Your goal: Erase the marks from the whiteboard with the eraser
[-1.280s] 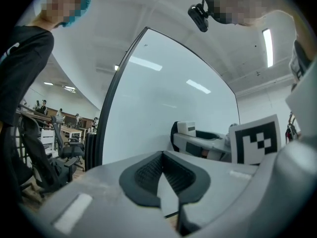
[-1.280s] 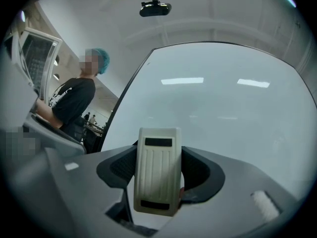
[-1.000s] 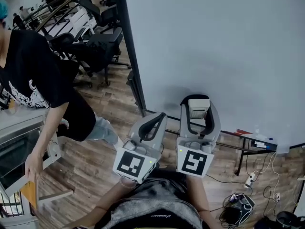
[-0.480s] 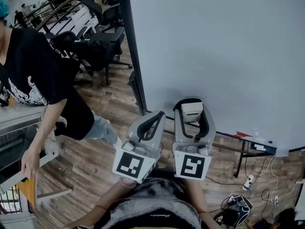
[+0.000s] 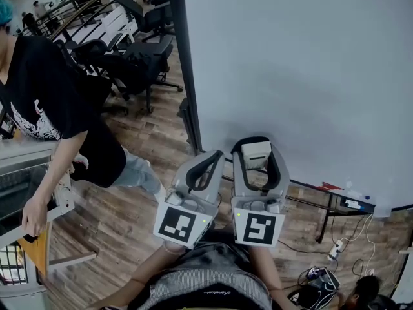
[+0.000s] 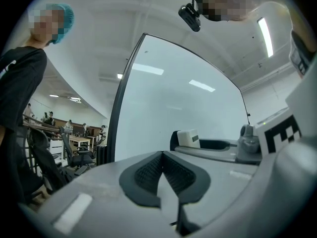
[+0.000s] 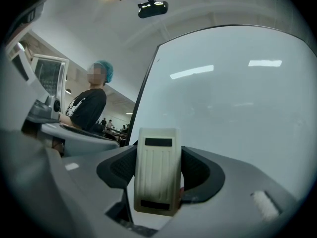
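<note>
A large whiteboard [image 5: 303,63] stands upright ahead of me; no marks show on its surface in any view. My right gripper [image 5: 258,157] is shut on a cream, ribbed eraser [image 5: 257,154], held low in front of the board's bottom edge. In the right gripper view the eraser [image 7: 157,170] fills the gap between the dark jaw pads, with the whiteboard [image 7: 237,103] behind it. My left gripper [image 5: 206,166] sits just left of the right one, shut with nothing in it; its pads [image 6: 163,175] meet in the left gripper view, where the eraser [image 6: 188,138] shows at right.
A person in a black shirt [image 5: 45,102] stands at left beside a metal cart [image 5: 19,205]. Office chairs [image 5: 139,50] and desks fill the far left. The board's black frame post [image 5: 184,70] meets the wooden floor. Cables and a power strip [image 5: 335,247] lie at lower right.
The right gripper with the eraser has drifted slightly left and a little away from the board's lower edge. The head view has shifted, so the board's frame sits further right.
</note>
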